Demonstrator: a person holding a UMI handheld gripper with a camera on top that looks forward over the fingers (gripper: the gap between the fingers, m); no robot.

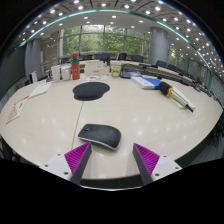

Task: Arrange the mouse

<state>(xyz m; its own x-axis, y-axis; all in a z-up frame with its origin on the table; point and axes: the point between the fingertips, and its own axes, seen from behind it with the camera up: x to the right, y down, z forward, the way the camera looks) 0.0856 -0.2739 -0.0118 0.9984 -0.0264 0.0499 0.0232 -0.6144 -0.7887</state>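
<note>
The hand-held gripper (110, 160) is hovering low over the desk (150, 115) with its fingers spread apart and holding nothing; the magenta pads (76, 157) are showing at the bottom of the frame. The mouse (99, 135) is lying flat on the desk just ahead of the fingers, slightly left of the centre line, and is not touching either pad. Beyond it, in the middle of the frame, a dark round pad (91, 90) is resting on the desk (probably where the mouse belongs, judging from the task). An orange bottle (75, 66) is standing in the upper left, and books (146, 81) are lying in the upper right.

The mouse is looking light, rigid and smooth-shelled, so it is likely to slip if pinched on its curved top. The safer hold is probably across its two long flanks, low down, with the fingers closing squarely.
</note>
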